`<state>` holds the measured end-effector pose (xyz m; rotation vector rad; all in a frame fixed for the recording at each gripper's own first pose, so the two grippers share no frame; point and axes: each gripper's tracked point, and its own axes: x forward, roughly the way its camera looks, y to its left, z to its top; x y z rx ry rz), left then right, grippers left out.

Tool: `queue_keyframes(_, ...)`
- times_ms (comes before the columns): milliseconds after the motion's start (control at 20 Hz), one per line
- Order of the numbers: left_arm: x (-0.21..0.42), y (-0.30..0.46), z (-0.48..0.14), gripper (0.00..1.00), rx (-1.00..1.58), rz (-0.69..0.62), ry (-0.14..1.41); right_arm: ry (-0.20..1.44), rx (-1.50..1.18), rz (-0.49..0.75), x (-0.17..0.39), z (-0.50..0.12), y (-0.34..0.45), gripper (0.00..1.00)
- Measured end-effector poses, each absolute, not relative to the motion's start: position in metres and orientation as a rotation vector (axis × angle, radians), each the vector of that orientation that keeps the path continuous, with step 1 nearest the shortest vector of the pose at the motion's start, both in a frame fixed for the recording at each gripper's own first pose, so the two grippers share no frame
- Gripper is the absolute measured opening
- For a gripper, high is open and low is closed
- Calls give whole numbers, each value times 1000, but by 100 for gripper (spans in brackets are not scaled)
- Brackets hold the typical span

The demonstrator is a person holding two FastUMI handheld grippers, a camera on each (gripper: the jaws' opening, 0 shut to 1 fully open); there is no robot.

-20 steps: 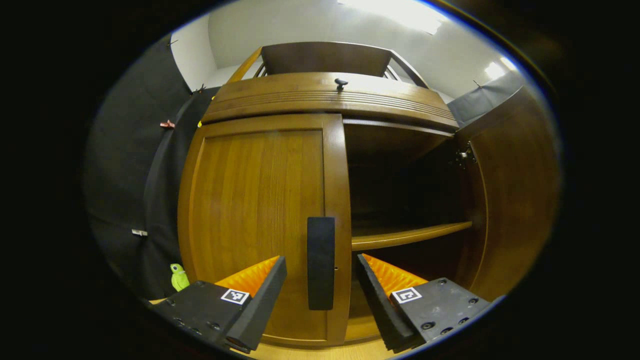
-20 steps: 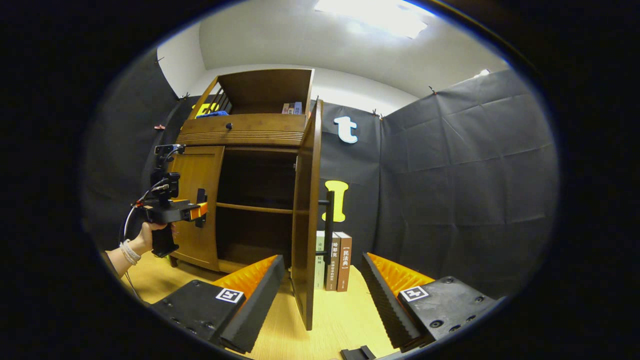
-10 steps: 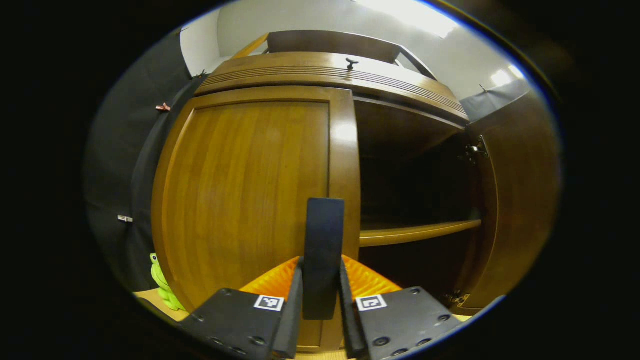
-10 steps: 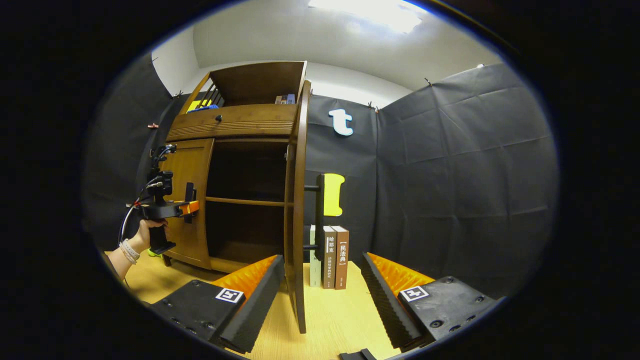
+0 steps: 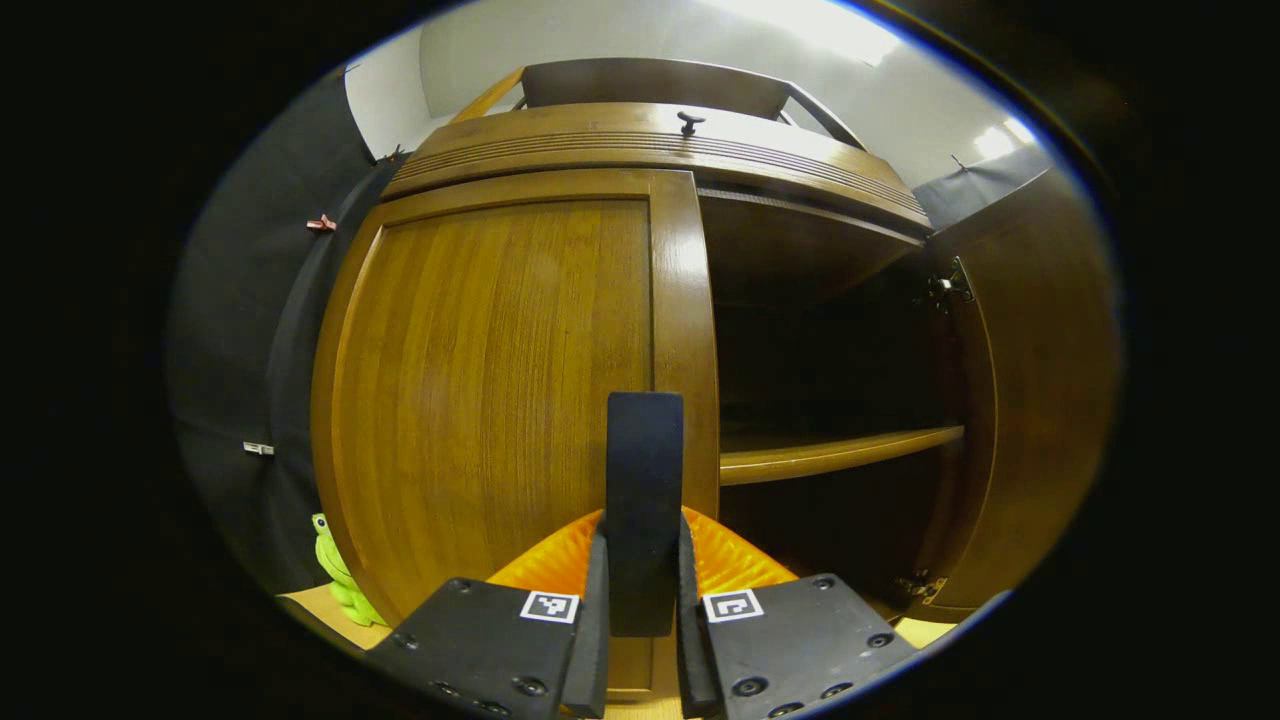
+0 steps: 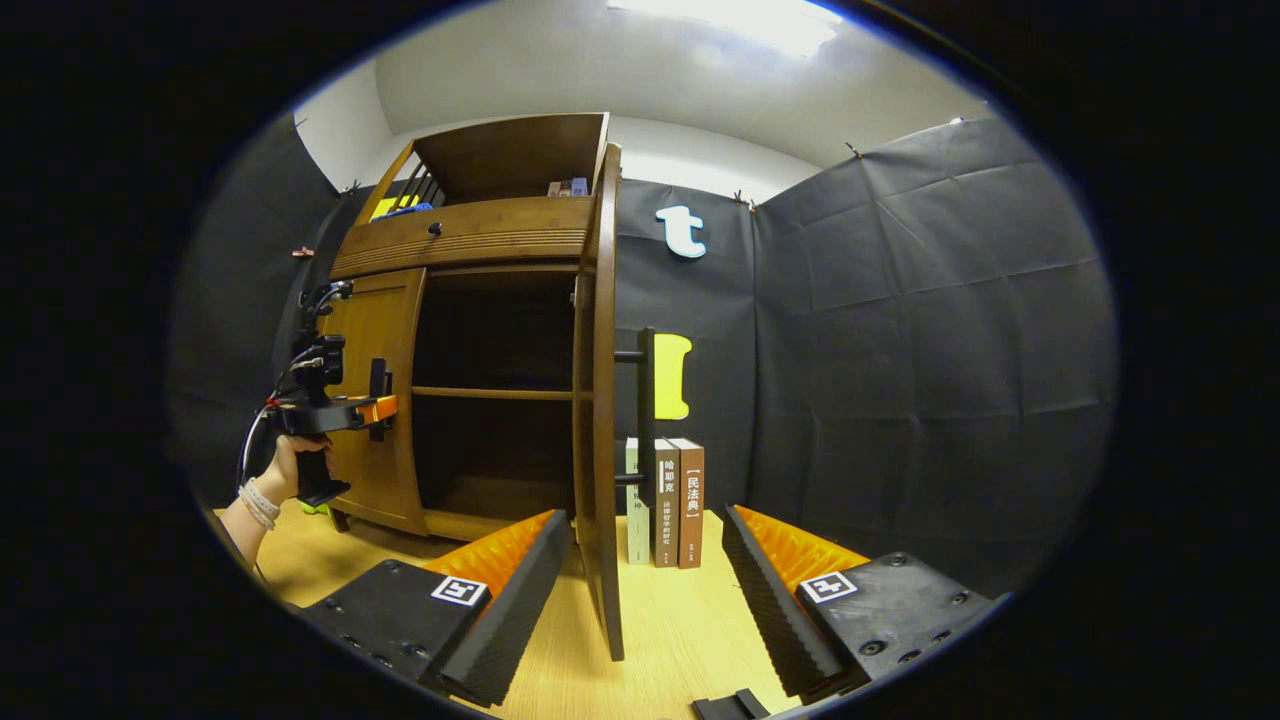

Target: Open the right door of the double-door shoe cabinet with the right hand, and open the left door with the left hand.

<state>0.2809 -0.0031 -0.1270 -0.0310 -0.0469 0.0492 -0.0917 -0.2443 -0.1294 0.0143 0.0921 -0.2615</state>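
Observation:
In the left gripper view the brown wooden cabinet's left door (image 5: 500, 400) stands closed or nearly so, with its dark vertical handle (image 5: 644, 500) clamped between the fingers of my left gripper (image 5: 640, 610). The right door (image 5: 1040, 400) is swung wide open, baring a dark inside with one shelf (image 5: 830, 455). In the right gripper view the right door (image 6: 600, 420) stands edge-on, its handle (image 6: 646, 415) on the far side. My right gripper (image 6: 645, 600) is open, back from that door's lower edge, holding nothing. The left gripper (image 6: 350, 410), held by a hand (image 6: 285, 465), is at the left door's handle.
Three books (image 6: 665, 500) stand upright on the light wooden floor (image 6: 680, 640) behind the open right door. A green toy (image 5: 335, 575) sits by the cabinet's left foot. The drawer with a small knob (image 5: 688, 122) and an open top shelf sit above the doors. Black cloth walls surround the booth.
My left gripper moved in and shut on the left door's handle. The right gripper drew slightly back from the open right door, staying open.

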Motion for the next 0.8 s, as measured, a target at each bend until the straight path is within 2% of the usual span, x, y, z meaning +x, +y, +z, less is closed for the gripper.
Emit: queue_keyframes(800, 207, 6, -120, 30, -37, -50, -15, 99, 1, -201, -96, -121, -200, 98)
